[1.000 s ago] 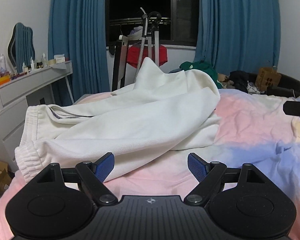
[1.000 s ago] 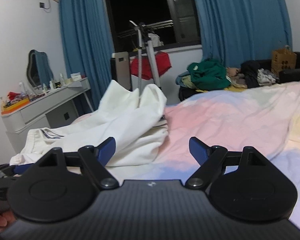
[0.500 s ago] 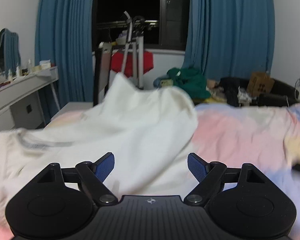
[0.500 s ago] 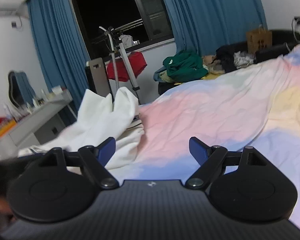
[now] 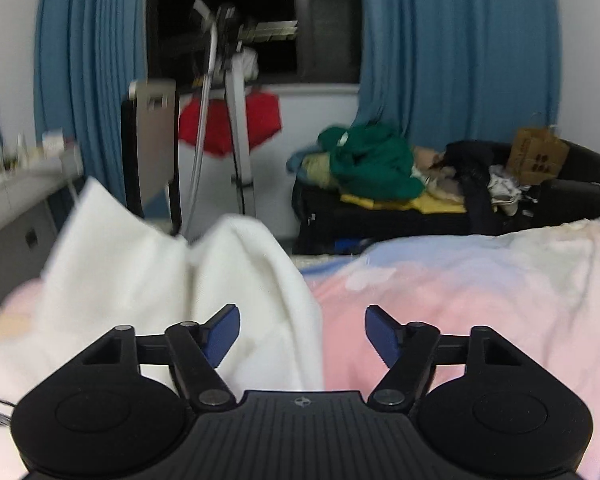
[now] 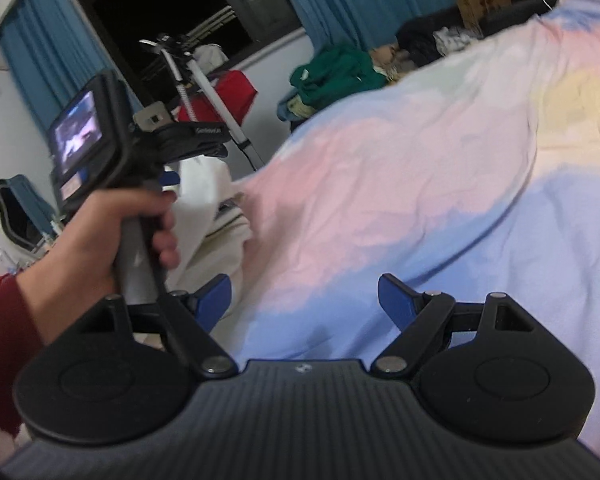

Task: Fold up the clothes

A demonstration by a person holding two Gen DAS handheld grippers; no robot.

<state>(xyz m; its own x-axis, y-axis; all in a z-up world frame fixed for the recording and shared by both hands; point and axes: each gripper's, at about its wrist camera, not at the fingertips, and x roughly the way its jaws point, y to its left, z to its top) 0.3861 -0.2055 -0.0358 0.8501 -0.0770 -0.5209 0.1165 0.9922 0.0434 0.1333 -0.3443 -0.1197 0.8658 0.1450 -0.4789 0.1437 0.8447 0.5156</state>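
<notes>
Garment (image 5: 148,280) on bedspread's (image 5: 480,304) left

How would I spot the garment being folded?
Find the bed with its pink, blue and yellow pastel cover. At its left edge, toward the window, lies a bulky white garment. It is the only plain white heap; other clothes sit off the bed.

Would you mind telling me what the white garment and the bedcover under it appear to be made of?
The white garment looks like thick, soft knit, perhaps cotton fleece: matte, falling in bulky rounded folds. The bedcover looks like thin, smooth woven cotton, dyed in pastel patches, with fine shallow creases. Blur hides the weave of both.
</notes>
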